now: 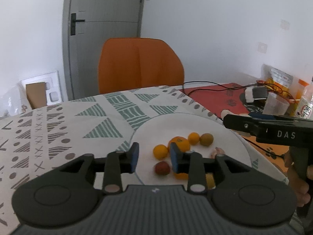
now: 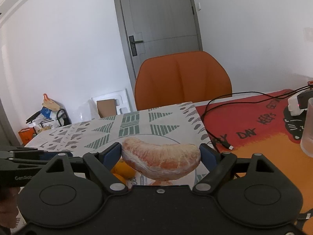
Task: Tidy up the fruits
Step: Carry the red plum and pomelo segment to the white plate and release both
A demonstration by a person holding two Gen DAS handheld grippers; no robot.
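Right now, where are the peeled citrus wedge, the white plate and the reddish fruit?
Wedge (image 2: 162, 158): right wrist view, middle of its pale flesh.
Plate (image 1: 172, 124): left wrist view, bare far part inside the rim.
Reddish fruit (image 1: 162, 168): left wrist view, centre of its skin.

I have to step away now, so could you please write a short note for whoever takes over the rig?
Right tongs: shut on a peeled citrus segment, held by its ends above the white plate.
Left tongs: open, holding nothing, low over the plate's near side.
On the plate: several small orange fruits, a greenish one and a reddish one.
Done: small fruits gathered.
Left: set the segment down, probably on the plate.
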